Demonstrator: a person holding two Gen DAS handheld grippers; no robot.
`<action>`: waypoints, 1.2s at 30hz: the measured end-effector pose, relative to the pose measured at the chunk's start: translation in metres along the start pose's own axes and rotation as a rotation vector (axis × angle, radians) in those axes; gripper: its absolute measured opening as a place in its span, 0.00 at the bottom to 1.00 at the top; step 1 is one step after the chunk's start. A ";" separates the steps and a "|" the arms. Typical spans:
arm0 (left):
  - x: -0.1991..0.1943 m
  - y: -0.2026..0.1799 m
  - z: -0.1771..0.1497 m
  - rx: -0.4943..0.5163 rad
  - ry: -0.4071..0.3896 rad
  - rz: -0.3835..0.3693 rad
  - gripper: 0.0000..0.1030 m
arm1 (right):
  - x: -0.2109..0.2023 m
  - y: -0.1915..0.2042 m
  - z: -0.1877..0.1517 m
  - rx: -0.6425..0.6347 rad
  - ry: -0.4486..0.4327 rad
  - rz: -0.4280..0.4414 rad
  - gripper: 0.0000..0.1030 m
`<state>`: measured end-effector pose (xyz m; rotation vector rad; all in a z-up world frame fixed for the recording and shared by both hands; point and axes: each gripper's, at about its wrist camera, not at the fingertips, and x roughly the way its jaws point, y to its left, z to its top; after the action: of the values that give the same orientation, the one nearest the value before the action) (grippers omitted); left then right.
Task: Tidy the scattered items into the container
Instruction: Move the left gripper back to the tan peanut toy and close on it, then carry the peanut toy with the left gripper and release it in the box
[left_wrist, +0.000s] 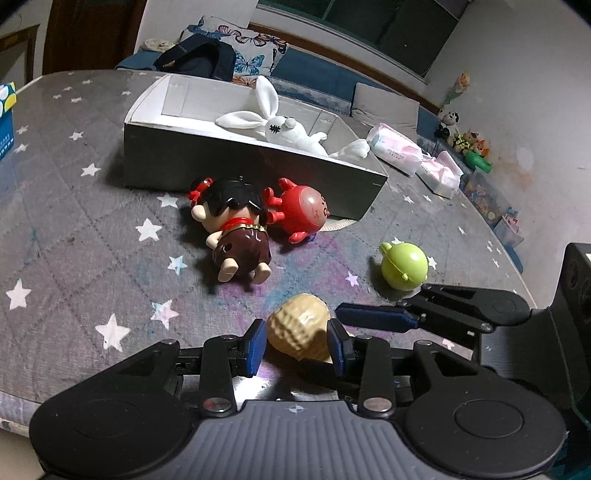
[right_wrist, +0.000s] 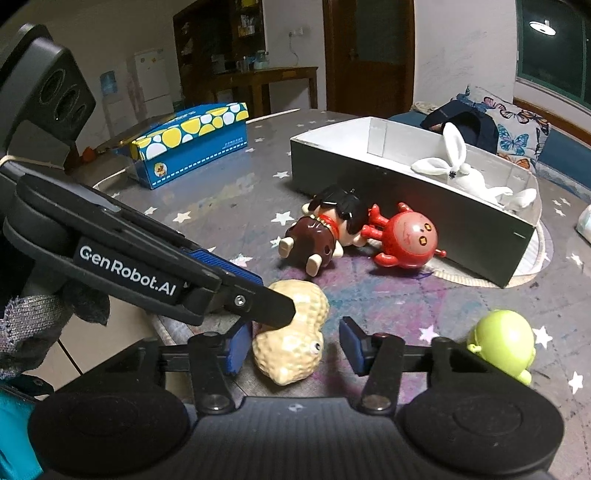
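Note:
A tan peanut-shaped toy (left_wrist: 299, 328) lies on the star-patterned table cover, and my left gripper (left_wrist: 296, 347) is shut on it, a pad pressing each side. My right gripper (right_wrist: 293, 346) is open around the same peanut toy (right_wrist: 295, 350): its left pad touches, its right pad stands apart. A left gripper finger (right_wrist: 258, 302) rests on the toy's top. The grey container (left_wrist: 221, 162) with a white inside stands behind and holds a white rabbit plush (left_wrist: 288, 129). A black-haired doll (left_wrist: 236, 236), a red round figure (left_wrist: 306, 214) and a green round toy (left_wrist: 404, 266) lie loose in front.
A blue tissue box (right_wrist: 192, 140) with yellow and white spots stands at the table's far left. Pink-and-white tissue packs (left_wrist: 399, 147) lie beyond the container's right end. A sofa with a butterfly cushion (left_wrist: 251, 48) is behind the table.

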<state>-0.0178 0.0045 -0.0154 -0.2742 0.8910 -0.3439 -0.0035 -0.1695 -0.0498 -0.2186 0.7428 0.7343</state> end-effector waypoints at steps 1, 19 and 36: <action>0.001 0.001 0.000 -0.004 0.001 -0.002 0.37 | 0.001 0.000 0.000 -0.001 0.003 0.000 0.47; 0.008 0.012 0.005 -0.065 0.020 -0.052 0.40 | 0.006 -0.003 0.001 0.003 0.012 0.014 0.41; 0.011 0.012 0.011 -0.087 0.028 -0.071 0.40 | 0.003 -0.007 0.003 0.008 0.009 0.018 0.41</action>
<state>-0.0005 0.0121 -0.0206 -0.3829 0.9269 -0.3755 0.0040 -0.1718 -0.0501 -0.2085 0.7572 0.7473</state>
